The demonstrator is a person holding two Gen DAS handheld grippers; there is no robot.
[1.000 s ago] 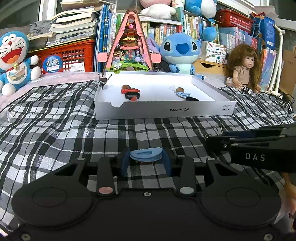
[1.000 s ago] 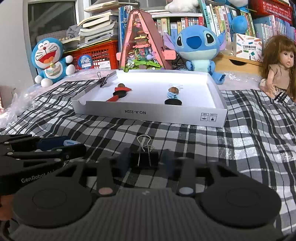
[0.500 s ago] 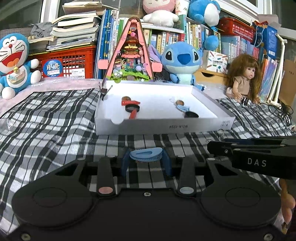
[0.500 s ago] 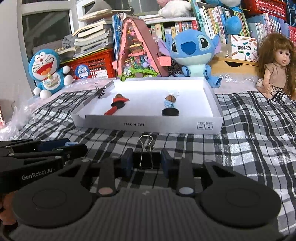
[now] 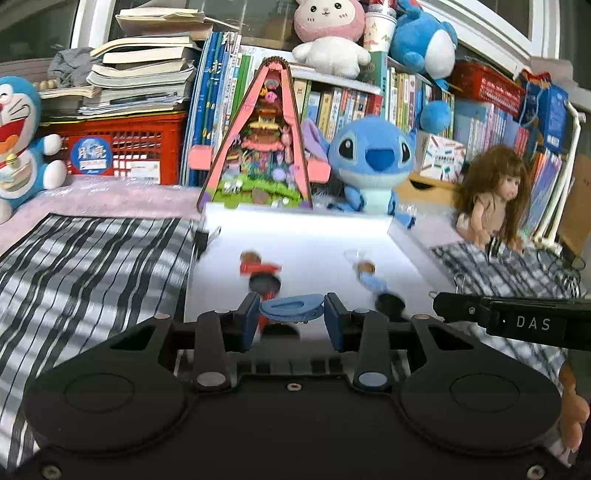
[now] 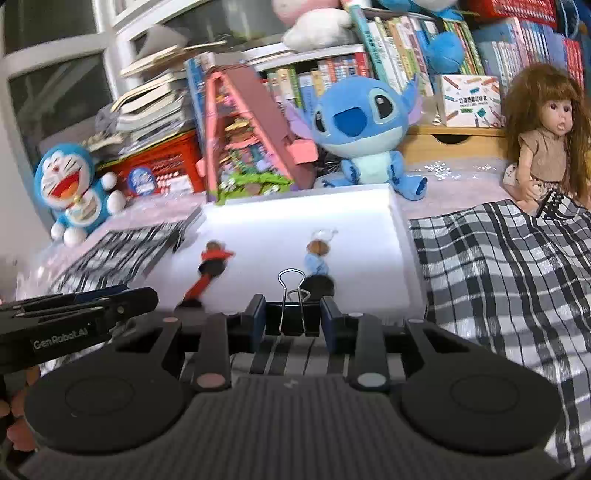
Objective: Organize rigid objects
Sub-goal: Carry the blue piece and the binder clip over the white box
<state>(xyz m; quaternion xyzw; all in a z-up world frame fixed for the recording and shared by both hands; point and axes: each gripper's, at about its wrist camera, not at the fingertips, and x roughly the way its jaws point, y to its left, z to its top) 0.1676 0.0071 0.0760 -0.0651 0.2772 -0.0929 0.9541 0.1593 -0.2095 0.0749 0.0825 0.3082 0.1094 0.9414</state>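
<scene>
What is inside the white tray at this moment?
In the white tray: a red figure and a blue figure, each with a dark disc. The tray's near edge is covered by the hand-held grippers.

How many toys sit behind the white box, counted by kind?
Blue plush toys: 3 (Doraemon, Stitch, top-shelf blue plush)
Pink plush bunny: 1
Long-haired doll: 1
Total: 5
</scene>
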